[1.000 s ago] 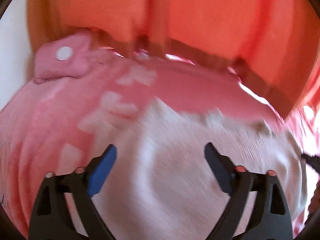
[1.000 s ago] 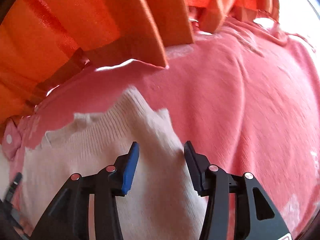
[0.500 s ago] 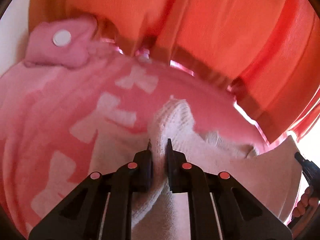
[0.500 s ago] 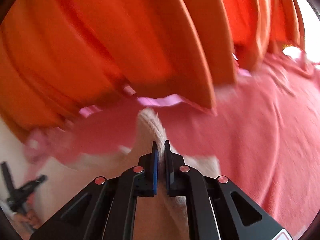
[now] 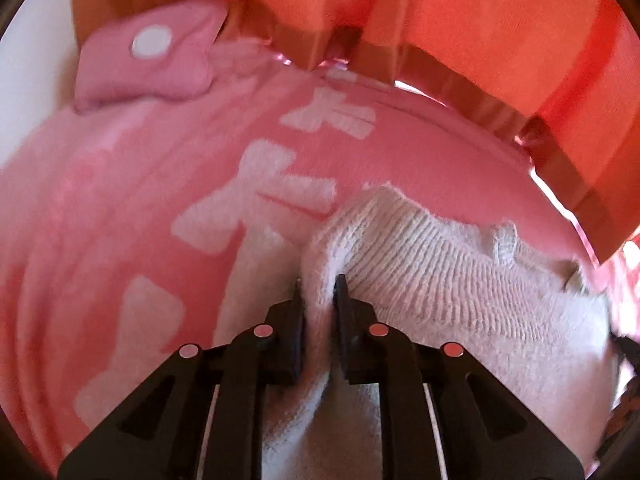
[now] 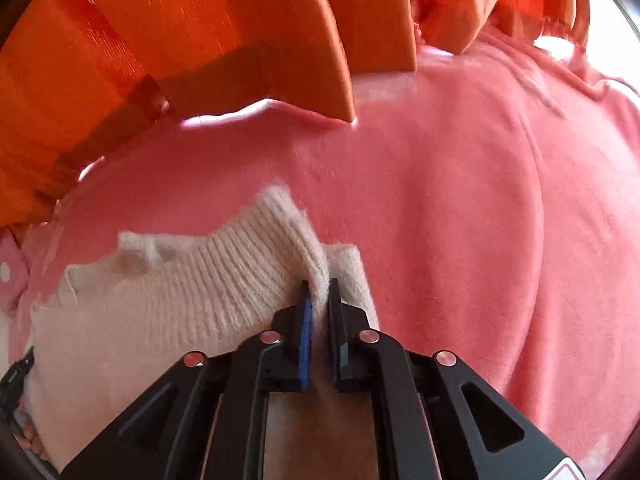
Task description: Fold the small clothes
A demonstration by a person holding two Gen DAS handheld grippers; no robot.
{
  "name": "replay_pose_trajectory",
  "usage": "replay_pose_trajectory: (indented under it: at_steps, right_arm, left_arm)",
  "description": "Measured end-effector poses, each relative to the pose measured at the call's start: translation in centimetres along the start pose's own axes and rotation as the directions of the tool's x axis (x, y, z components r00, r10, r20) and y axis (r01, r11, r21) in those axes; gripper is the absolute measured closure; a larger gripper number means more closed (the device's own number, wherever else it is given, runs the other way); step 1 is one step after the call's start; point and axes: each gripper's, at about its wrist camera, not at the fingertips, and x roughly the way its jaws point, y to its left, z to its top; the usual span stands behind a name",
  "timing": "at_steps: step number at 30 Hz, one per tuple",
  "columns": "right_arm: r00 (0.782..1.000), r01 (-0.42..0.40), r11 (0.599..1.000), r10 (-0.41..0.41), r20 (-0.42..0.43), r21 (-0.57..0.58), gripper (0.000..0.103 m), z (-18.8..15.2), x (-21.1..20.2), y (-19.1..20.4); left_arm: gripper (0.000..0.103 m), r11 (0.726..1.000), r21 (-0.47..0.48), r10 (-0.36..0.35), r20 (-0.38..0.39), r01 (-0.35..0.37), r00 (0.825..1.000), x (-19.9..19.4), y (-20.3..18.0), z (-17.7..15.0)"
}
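Your left gripper [image 5: 319, 286] and right gripper [image 6: 317, 289] each pinch a sweater [image 5: 460, 280] corner; no fold made yet, I'd say.

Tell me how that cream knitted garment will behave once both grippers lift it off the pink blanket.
The cream knitted garment looks floppy: it bunches into a ridge where the right gripper pinches it, so it will probably sag between the grips. Its fuzzy ribbed knit likely resists slipping from the left gripper. It may drag a little on the plush pink blanket.
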Motion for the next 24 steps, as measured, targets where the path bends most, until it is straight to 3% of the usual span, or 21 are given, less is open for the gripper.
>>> replay_pose_trajectory:
  at_steps: [1,2,4,6,8,9,11,13,15,17,18,19,21,22,24]
  right_arm:
    - [1.0,0.013,1.0,-0.013,0.022,0.0,0.094,0.1,-1.2,0.4]
    - [0.997,-0.004,1.0,0.003,0.083,0.012,0.085,0.1,-3.3,0.8]
    - [0.984,-0.094,0.995,0.098,0.147,-0.034,0.084,-0.5,-6.4,2.3]
    - [0.969,-0.202,0.972,0.216,0.116,-0.117,0.084,-2.3,-8.0,4.6]
    - [0.959,-0.278,0.938,0.282,-0.012,-0.208,0.084,-5.0,-7.2,7.6]
    - [0.96,-0.281,0.929,0.269,-0.08,-0.24,0.084,-6.1,-6.1,9.0]
    - [0.966,-0.221,0.921,0.162,-0.202,-0.321,0.083,-8.5,-3.0,11.8]
    - [0.99,-0.126,0.905,0.087,-0.114,-0.406,0.083,-8.9,-3.6,13.3]
    - [0.983,-0.179,0.91,0.149,-0.11,-0.375,0.083,-9.0,-4.8,13.6]
    - [0.954,-0.295,0.897,0.261,-0.146,-0.329,0.083,-9.2,-5.6,13.6]
    - [0.955,-0.293,0.893,0.252,-0.158,-0.343,0.083,-9.6,-5.1,14.0]
    - [0.964,-0.249,0.889,0.191,-0.184,-0.383,0.083,-10.2,-3.9,14.7]
    - [0.975,-0.211,0.887,0.159,-0.156,-0.41,0.083,-10.8,-3.5,15.9]
    - [0.977,-0.204,0.888,0.159,-0.142,-0.411,0.083,-10.7,-4.0,16.3]
    - [0.958,-0.285,0.879,0.252,-0.136,-0.382,0.083,-10.5,-5.4,16.3]
  left_arm:
    - [0.087,1.0,0.013,0.022,0.012,-0.022,1.0,-0.6,-0.3,-0.1]
    - [0.088,1.0,0.011,0.028,0.031,-0.028,0.999,-1.8,-0.6,0.0]
    - [0.083,1.0,0.0,-0.03,0.073,0.03,0.997,-4.0,-1.0,-0.2]
    - [0.079,0.994,0.019,-0.113,0.108,0.111,0.988,-6.5,-2.0,-1.1]
    - [0.078,0.98,0.087,-0.184,0.095,0.176,0.978,-7.4,-3.8,-2.7]
    - [0.077,0.976,0.131,-0.181,0.049,0.173,0.982,-6.7,-5.0,-3.7]
    - [0.078,0.976,0.173,-0.122,-0.07,0.132,0.99,-4.0,-6.3,-5.1]
    - [0.077,0.979,0.168,-0.108,-0.058,0.116,0.993,-3.6,-6.3,-5.3]
    - [0.077,0.977,0.182,-0.101,-0.042,0.107,0.994,-4.2,-6.3,-5.0]
    - [0.074,0.981,0.151,-0.113,-0.049,0.119,0.992,-4.4,-5.8,-5.0]
    - [0.074,0.982,0.127,-0.132,-0.06,0.139,0.989,-4.4,-5.2,-4.9]
    - [0.074,0.983,0.109,-0.14,-0.059,0.146,0.988,-4.3,-4.7,-4.6]
    - [0.072,0.987,0.07,-0.142,-0.038,0.144,0.989,-4.9,-3.4,-4.0]
    - [0.064,0.991,0.044,-0.129,-0.018,0.129,0.992,-5.5,-2.7,-4.0]
    - [0.05,0.994,-0.036,-0.104,0.023,0.105,0.994,-6.5,-0.4,-3.6]
